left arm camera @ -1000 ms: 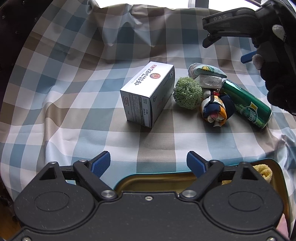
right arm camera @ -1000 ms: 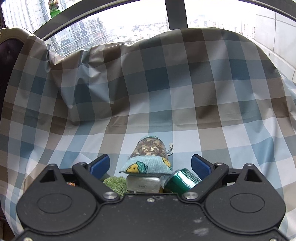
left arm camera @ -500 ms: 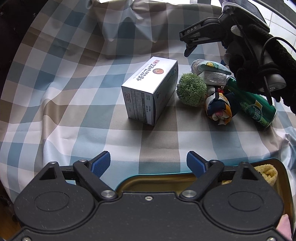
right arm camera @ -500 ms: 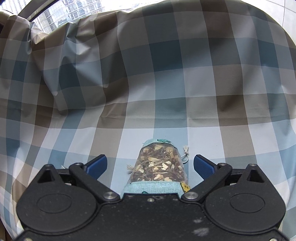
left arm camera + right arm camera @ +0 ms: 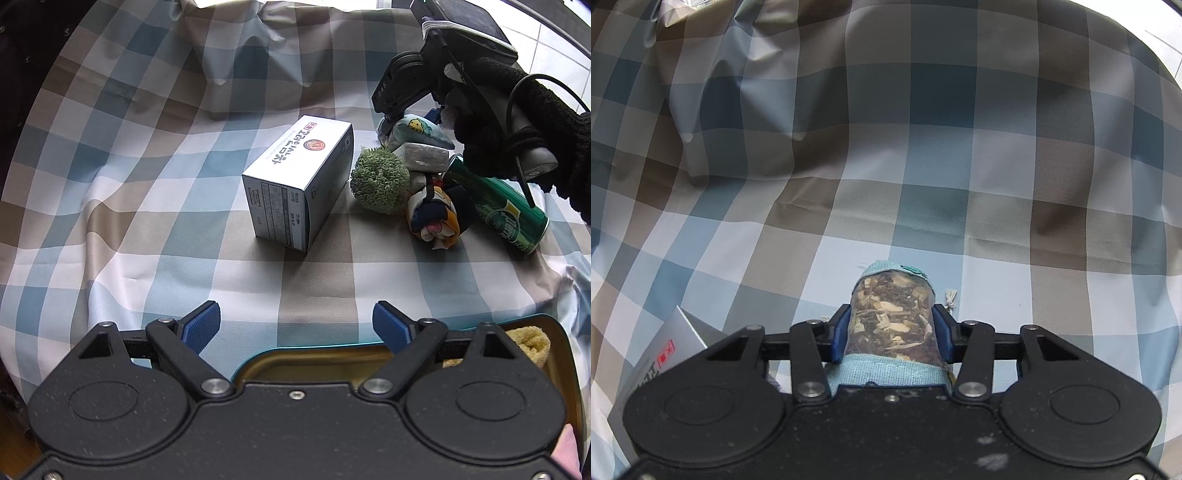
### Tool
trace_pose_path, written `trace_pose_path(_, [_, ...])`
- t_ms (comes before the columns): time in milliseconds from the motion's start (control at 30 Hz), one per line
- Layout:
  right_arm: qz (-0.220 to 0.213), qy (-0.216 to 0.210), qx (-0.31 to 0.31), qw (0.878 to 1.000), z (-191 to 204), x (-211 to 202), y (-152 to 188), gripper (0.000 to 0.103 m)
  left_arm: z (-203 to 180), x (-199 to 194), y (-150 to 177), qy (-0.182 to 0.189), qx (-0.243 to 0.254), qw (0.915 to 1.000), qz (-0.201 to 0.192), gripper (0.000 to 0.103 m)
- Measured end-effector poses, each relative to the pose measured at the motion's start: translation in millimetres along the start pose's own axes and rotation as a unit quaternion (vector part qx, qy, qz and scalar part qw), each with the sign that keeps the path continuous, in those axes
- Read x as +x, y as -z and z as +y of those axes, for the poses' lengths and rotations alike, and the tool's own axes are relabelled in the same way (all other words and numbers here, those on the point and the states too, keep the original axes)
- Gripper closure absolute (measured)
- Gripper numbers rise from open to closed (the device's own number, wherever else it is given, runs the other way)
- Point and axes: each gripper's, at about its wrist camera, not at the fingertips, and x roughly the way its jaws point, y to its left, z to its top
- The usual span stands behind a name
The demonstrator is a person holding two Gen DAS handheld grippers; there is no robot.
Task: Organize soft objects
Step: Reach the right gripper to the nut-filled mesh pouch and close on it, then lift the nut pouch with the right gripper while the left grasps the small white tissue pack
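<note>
My right gripper (image 5: 891, 334) is shut on a light blue sachet pouch (image 5: 892, 325) with a clear window full of dried chips. In the left wrist view the same pouch (image 5: 417, 129) lies at the back of a pile, with the right gripper (image 5: 397, 110) on it. Beside it are a green fluffy ball (image 5: 380, 179) and a rolled multicoloured cloth (image 5: 436, 214). My left gripper (image 5: 297, 326) is open and empty above a gold tin (image 5: 314, 360) that holds a yellow towel (image 5: 528, 345).
A white printed box (image 5: 299, 184) stands mid-cloth, left of the pile; its corner also shows in the right wrist view (image 5: 665, 350). A green can (image 5: 498, 210) lies on its side at the right. A silver wrapped bar (image 5: 424, 157) sits under the pouch. Checked cloth (image 5: 147, 166) covers everything.
My right gripper has come down over the pouch and its fingers have closed on it. My left gripper has stayed open above the tin.
</note>
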Motion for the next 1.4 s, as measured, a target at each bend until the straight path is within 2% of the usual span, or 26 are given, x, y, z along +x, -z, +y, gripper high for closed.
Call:
trace_pose_path(67, [-0.007, -0.005, 0.008, 1.000, -4.5, -5.0, -1.0, 0.063, -1.2, -0.5, -0.1, 0.003, 0.002, 1.0000, 0.001, 0.016])
trace_pose_path(300, [-0.051, -0.020, 0.034, 0.998, -26.0, -38.5, 0.5, 0.063, -7.8, -2.4, -2.7, 0.008, 0.012, 0.9999, 0.003, 0.016])
trace_pose_path(567, [-0.092, 0.016, 0.053, 0.994, -70.4, -76.2, 20.7, 0.063, -22.9, -3.6, -21.2, 0.026, 0.030, 0.9992, -0.004, 0.016])
trace_pose_path(1000, [-0.097, 0.064, 0.103, 0.988, -157.5, -91.0, 65.6, 0.063, -60.0, 15.8, -59.2, 0.062, 0.040, 0.9973, 0.000, 0.016])
trace_pose_path(1400, [-0.103, 0.064, 0.121, 0.985, -182.9, -82.8, 97.5, 0.063, -92.7, 42.5, -130.6, 0.053, 0.029, 0.9980, -0.018, 0.016])
